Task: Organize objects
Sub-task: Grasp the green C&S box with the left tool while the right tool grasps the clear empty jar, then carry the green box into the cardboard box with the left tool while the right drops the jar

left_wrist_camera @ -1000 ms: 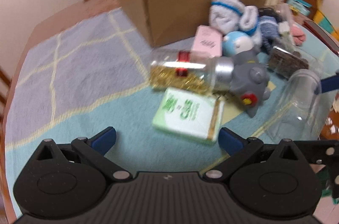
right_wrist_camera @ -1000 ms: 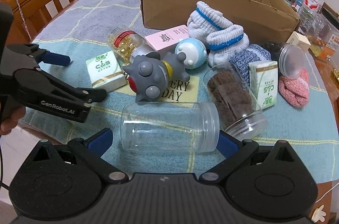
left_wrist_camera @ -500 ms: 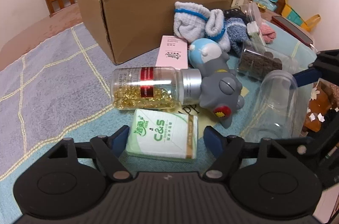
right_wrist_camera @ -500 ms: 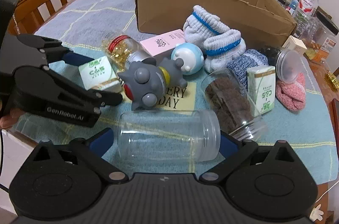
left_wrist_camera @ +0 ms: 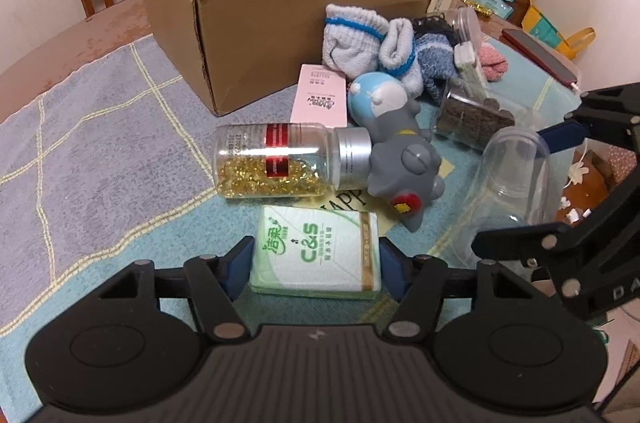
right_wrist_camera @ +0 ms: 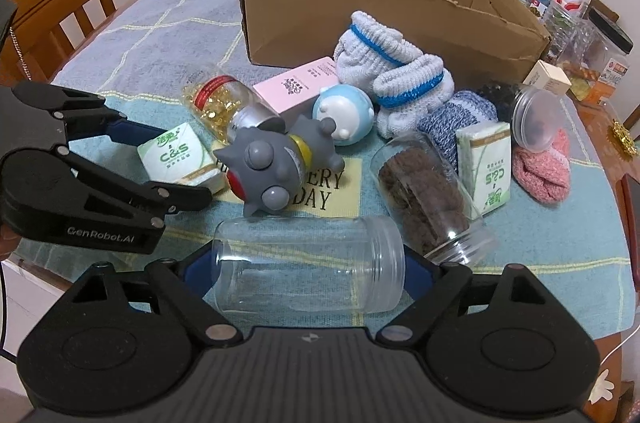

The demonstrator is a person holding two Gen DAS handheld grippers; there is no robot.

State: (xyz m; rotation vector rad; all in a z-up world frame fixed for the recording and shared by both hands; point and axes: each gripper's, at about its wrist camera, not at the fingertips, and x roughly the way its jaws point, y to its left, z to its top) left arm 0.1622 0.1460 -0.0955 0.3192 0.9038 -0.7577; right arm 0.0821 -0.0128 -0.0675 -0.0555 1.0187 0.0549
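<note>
A green-and-white tissue pack [left_wrist_camera: 316,255] lies flat on the tablecloth between the blue pads of my left gripper [left_wrist_camera: 316,265]. Its jaws are closing and both pads touch the pack's sides; the right wrist view shows the same pack [right_wrist_camera: 178,155] between those fingers. An empty clear plastic jar [right_wrist_camera: 308,269] lies on its side between the pads of my right gripper [right_wrist_camera: 310,275]. Those jaws are closing too, with the pads just off the jar's base and mouth. The open cardboard box [right_wrist_camera: 360,11] stands behind the pile.
Between the grippers and the box lie a capsule bottle [left_wrist_camera: 276,163], a grey toy [right_wrist_camera: 272,167], a blue-white toy [right_wrist_camera: 344,113], a pink carton [left_wrist_camera: 322,95], rolled socks [right_wrist_camera: 384,71], a jar of brown pieces [right_wrist_camera: 424,191] and a second tissue pack [right_wrist_camera: 486,163]. Wooden chairs ring the table.
My left gripper has tipped down onto the tissue pack and its jaws have narrowed from wide open to the pack's sides. The right gripper's jaws have narrowed around the clear jar.
</note>
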